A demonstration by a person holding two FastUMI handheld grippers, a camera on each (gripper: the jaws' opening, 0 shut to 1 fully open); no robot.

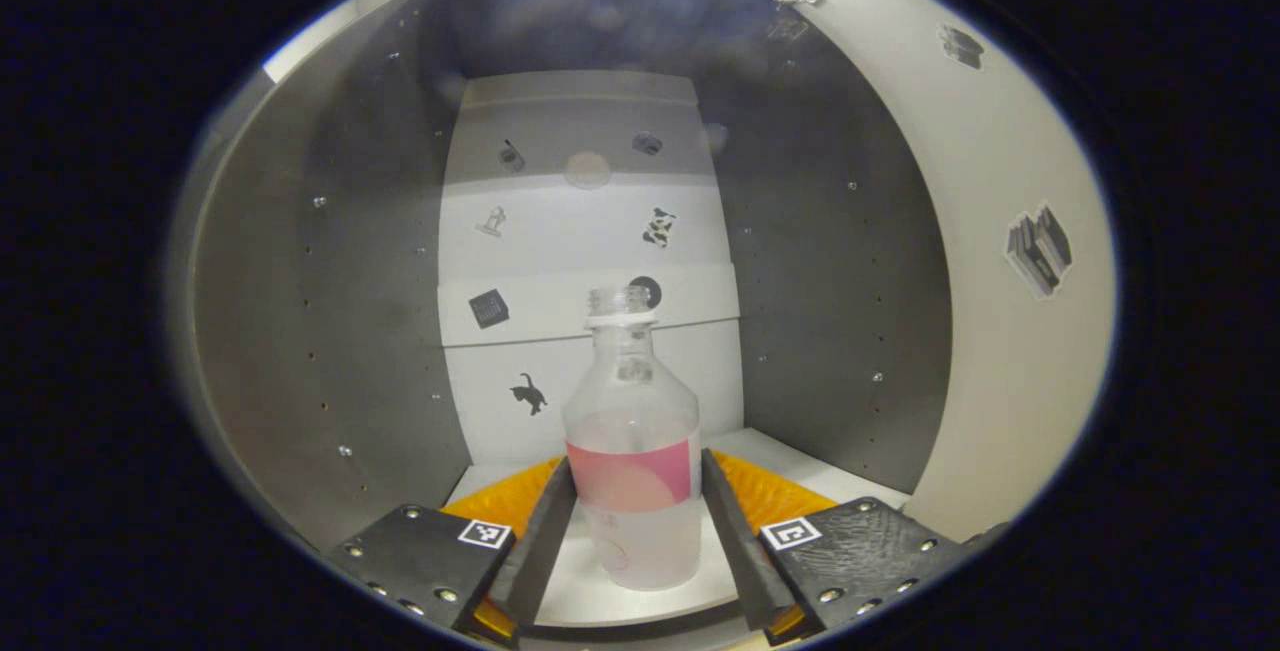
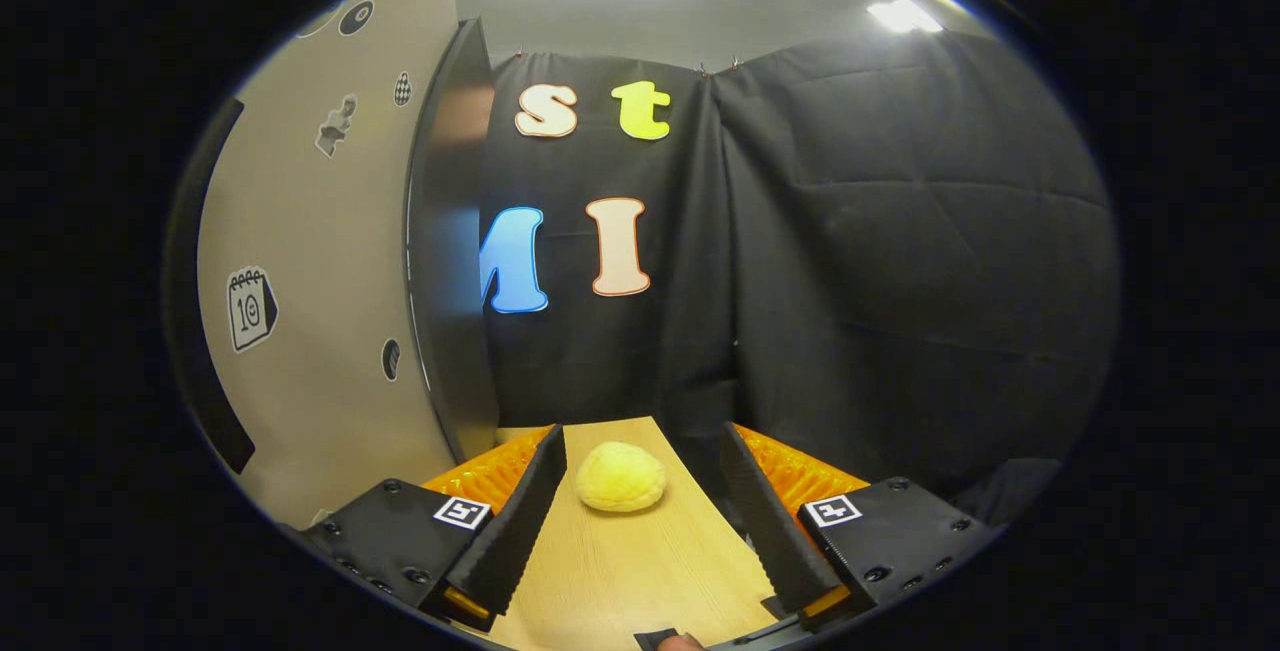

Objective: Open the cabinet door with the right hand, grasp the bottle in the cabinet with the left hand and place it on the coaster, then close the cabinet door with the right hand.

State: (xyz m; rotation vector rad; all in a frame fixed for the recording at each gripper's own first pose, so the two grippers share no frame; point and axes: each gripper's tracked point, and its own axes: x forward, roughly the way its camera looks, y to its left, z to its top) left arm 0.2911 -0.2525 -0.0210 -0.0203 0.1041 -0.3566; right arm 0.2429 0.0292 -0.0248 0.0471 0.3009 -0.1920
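A translucent bottle (image 1: 632, 451) with a pink label and no cap stands upright on the white floor of the open cabinet (image 1: 330, 331). My left gripper (image 1: 637, 458) reaches into the cabinet, and both fingers (image 1: 545, 531) press against the bottle's sides at label height. In the right gripper view, the right gripper (image 2: 642, 443) hovers open over a wooden table top (image 2: 640, 571) with nothing held. The cabinet door (image 2: 450, 231) stands open, edge-on, just left of it.
A yellow lumpy object (image 2: 620, 476) lies on the table between and beyond the right fingers. The cabinet's pale outer wall (image 2: 300, 281) with stickers is at the left. Inside, grey side walls and a white back panel (image 1: 590, 231) with stickers enclose the bottle.
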